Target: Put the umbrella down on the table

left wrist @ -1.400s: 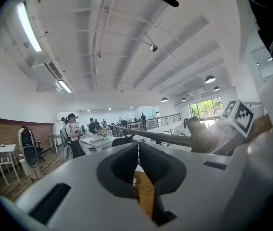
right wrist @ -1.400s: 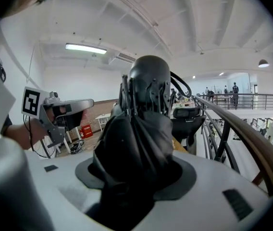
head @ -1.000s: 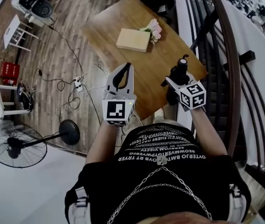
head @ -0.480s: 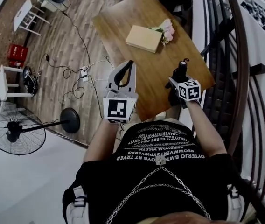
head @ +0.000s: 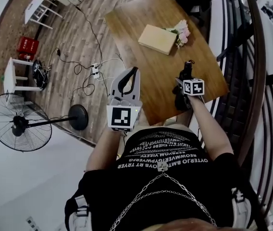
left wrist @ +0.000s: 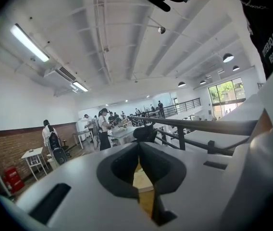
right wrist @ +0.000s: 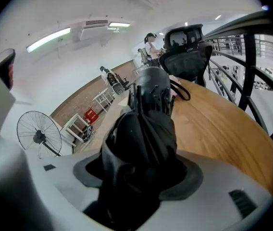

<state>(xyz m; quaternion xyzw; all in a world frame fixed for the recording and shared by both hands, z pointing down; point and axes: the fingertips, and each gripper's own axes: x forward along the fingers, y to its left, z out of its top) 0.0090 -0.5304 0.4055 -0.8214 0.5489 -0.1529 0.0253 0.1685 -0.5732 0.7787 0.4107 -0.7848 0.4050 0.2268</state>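
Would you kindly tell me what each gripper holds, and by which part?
The right gripper grips the folded black umbrella by its bunched fabric, jaws opening; the left gripper holds nothing.

Your umbrella [right wrist: 143,129] is black and folded, its fabric bunched, with the handle and wrist loop toward the frame's top. It sits between your right claw's [head: 185,79] opening jaws, right of centre, over the desk's [head: 151,71] near edge.
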